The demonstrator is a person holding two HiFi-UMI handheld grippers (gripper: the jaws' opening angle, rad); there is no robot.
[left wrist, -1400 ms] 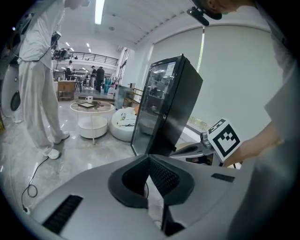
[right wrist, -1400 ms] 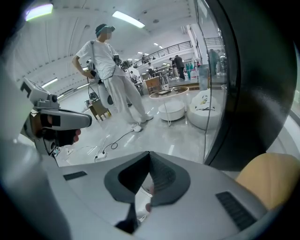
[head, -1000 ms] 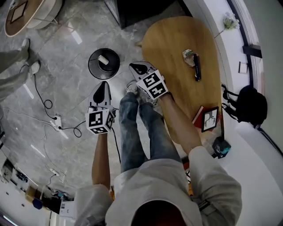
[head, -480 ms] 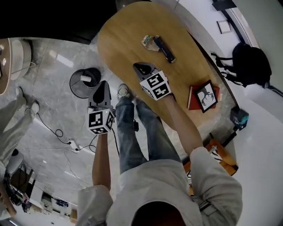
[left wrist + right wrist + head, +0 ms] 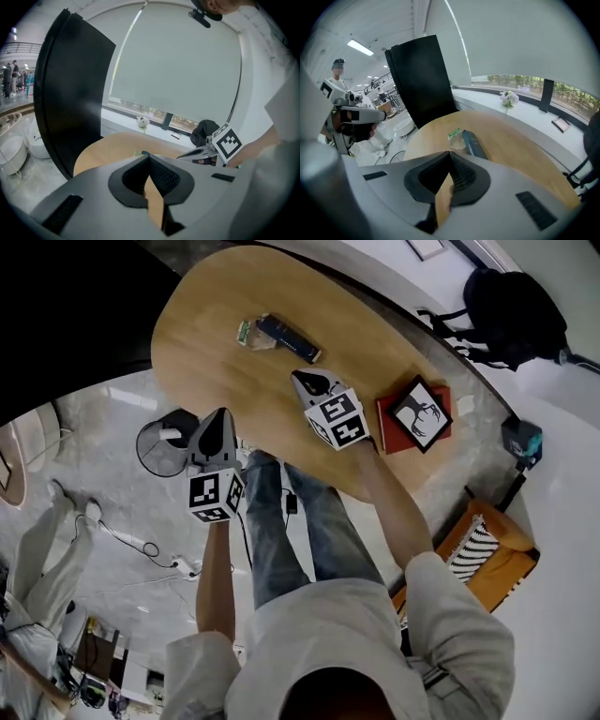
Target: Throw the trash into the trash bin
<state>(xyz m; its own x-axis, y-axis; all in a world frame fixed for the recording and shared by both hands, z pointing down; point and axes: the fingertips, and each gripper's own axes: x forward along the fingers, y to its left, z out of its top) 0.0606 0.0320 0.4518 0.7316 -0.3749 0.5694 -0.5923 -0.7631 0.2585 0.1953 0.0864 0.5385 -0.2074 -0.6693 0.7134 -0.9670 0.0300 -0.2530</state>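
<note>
The left gripper (image 5: 221, 416) is held at the near rim of the table (image 5: 211, 306). Its jaws are seen pressed together at the tips, with nothing between them. The right gripper (image 5: 301, 379) is held over the middle of the table, and its jaws are likewise clenched and empty.

On the floor just off the table's near-left edge stands the open-topped trash bin (image 5: 155, 451). Something white is seen inside it. The bin appears close beside the left gripper's tip in the head view. Further out from that edge, a cable (image 5: 122, 538) and a power strip (image 5: 185, 566) are spread over the floor. Another person (image 5: 37, 559) is seen beyond them.

The trash (image 5: 251, 332), a crumpled clear-and-green wrapper, lies on the far-left part of the table. It rests against a dark flat box (image 5: 289, 338). Bare wood is left between it and the right gripper's tip, and more bare wood out to the table's left rim.

At the table's right end, a framed picture (image 5: 419, 412) is laid on a red book (image 5: 388, 427) close to the rim.

Past the table's far-left edge a tall black panel (image 5: 422, 79) stands close. Along the far edge runs a white window ledge (image 5: 483, 105) with flowers (image 5: 508, 98). A black backpack (image 5: 516, 301) rests past the table's right end.
</note>
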